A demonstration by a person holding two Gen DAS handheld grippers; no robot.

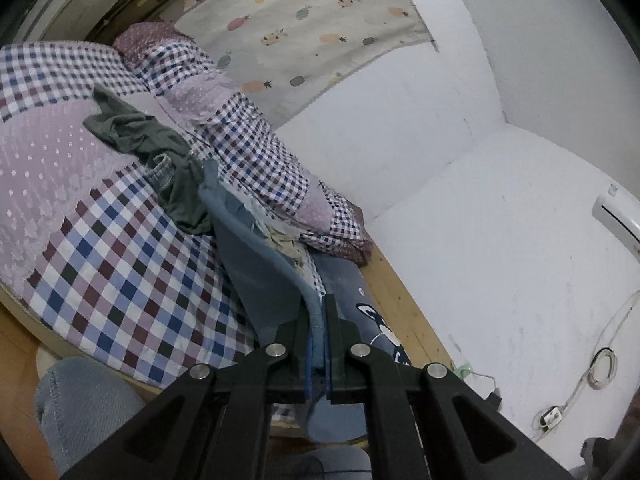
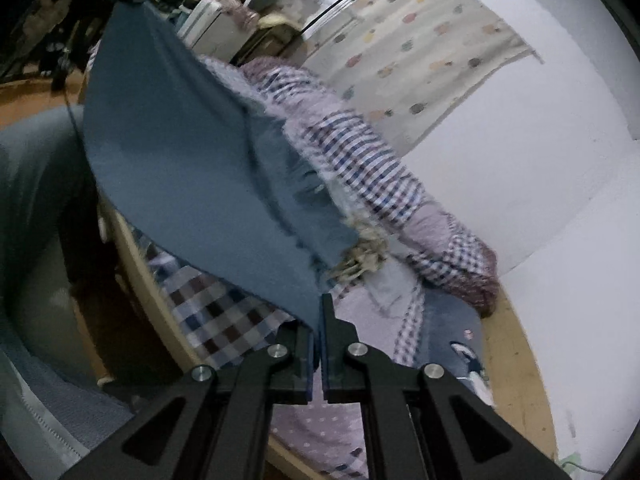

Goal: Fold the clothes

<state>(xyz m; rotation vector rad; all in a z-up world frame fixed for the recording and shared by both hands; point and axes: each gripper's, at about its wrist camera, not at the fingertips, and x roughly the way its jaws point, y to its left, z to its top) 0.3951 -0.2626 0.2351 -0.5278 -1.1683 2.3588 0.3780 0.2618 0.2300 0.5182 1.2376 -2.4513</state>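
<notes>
Blue garment (image 2: 192, 152) held up over bed (image 1: 120, 272).
Left gripper (image 1: 319, 320) and right gripper (image 2: 318, 320): jaws clamped on garment edge; green garment (image 1: 152, 148) crumpled mid-bed.

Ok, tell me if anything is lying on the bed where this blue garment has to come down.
Yes. Both grippers, left and right, hold the blue garment above the checked bedspread. A crumpled dark green garment lies on the bedspread beyond it, with a pale frayed cloth near the rolled quilt.
</notes>
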